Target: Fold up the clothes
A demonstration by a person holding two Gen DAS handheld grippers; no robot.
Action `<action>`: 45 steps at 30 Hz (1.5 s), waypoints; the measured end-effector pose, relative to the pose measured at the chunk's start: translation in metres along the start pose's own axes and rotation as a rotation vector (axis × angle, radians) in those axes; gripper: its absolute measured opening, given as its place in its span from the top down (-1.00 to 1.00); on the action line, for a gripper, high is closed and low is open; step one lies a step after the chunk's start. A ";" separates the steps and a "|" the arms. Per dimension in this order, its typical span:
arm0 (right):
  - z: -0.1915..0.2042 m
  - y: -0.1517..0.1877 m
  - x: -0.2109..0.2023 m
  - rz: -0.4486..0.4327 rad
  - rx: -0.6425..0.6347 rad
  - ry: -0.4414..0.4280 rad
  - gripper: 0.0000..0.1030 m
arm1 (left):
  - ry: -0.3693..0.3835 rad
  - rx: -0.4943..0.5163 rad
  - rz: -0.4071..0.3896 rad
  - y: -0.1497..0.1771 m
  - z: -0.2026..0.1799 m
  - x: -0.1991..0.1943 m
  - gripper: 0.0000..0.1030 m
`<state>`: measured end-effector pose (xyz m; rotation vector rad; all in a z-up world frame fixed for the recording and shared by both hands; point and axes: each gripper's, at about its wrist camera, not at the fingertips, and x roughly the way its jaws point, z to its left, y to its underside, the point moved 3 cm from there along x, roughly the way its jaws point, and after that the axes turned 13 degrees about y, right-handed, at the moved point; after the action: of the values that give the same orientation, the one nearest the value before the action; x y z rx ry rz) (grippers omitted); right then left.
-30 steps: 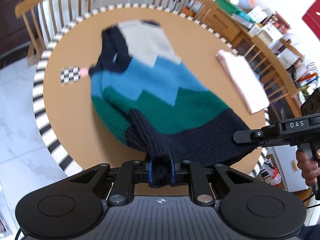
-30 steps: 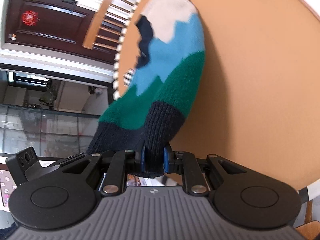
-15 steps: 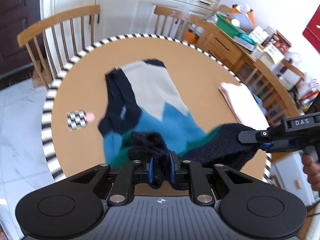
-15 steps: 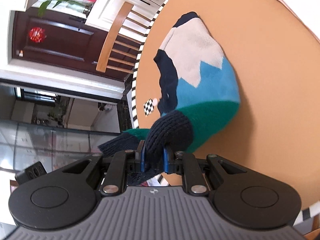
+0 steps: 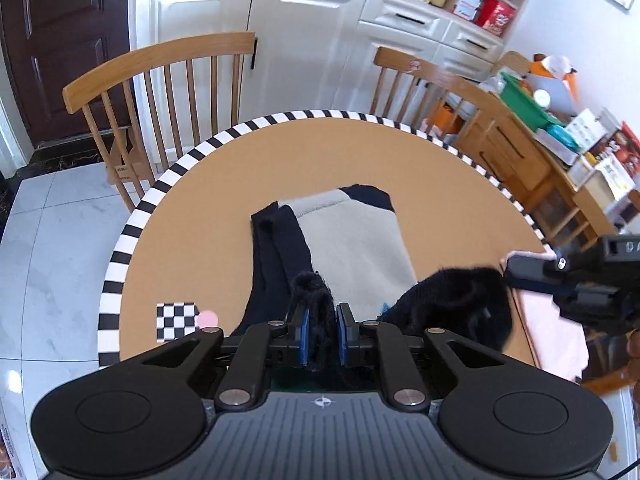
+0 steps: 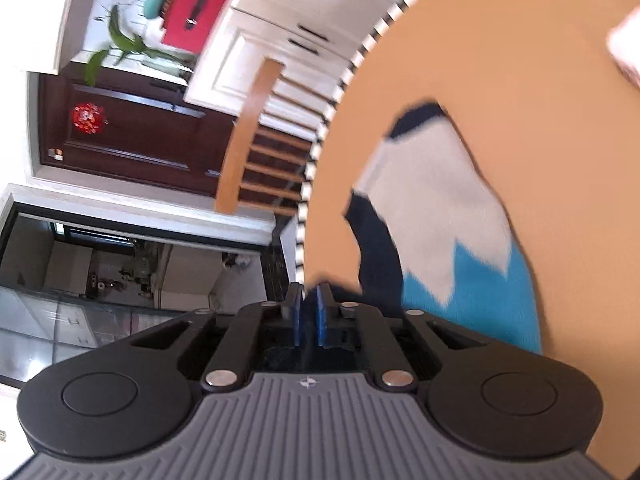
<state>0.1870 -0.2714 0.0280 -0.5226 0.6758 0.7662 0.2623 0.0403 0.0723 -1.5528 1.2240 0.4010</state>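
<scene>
Gripping sweater (image 5: 352,248) hem, both tools (image 5: 319,332) (image 6: 307,312) carried it forward; right grip blurry.

I see a round tan table (image 5: 248,184) with striped rim, wooden spindle chairs (image 5: 160,68), white cabinets (image 5: 304,40), dark brown door (image 5: 60,40), pale marble floor (image 5: 52,248), cluttered wooden sideboard (image 5: 516,152).

A round counter (image 5: 224,216) with a striped rim carries a checkered card (image 5: 176,321) near its left edge. Two wooden chairs (image 5: 168,80) stand behind it, before white cabinets (image 5: 304,40).
</scene>
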 end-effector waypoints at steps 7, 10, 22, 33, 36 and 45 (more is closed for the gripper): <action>-0.032 -0.016 0.034 0.026 -0.046 0.097 0.81 | -0.055 -0.048 0.025 -0.001 0.015 0.044 0.74; -0.055 -0.025 0.038 0.042 0.002 0.067 0.43 | -0.067 -0.062 0.032 0.000 0.020 0.054 0.74; -0.030 0.006 0.016 0.023 -0.565 -0.099 -0.57 | -0.071 -0.079 0.044 -0.001 0.021 0.063 0.75; -0.013 0.026 0.015 0.079 -0.668 -0.095 -0.61 | -0.057 -0.075 0.050 0.000 0.024 0.063 0.75; -0.009 0.029 0.030 0.105 -0.652 -0.083 -0.43 | -0.050 -0.071 0.052 0.001 0.023 0.063 0.75; -0.009 0.019 0.034 0.207 -0.565 0.047 -0.14 | -0.029 -0.065 0.057 0.004 0.021 0.064 0.75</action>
<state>0.1875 -0.2508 -0.0062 -0.9968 0.5570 1.1520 0.2927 0.0282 0.0136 -1.5652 1.2455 0.5032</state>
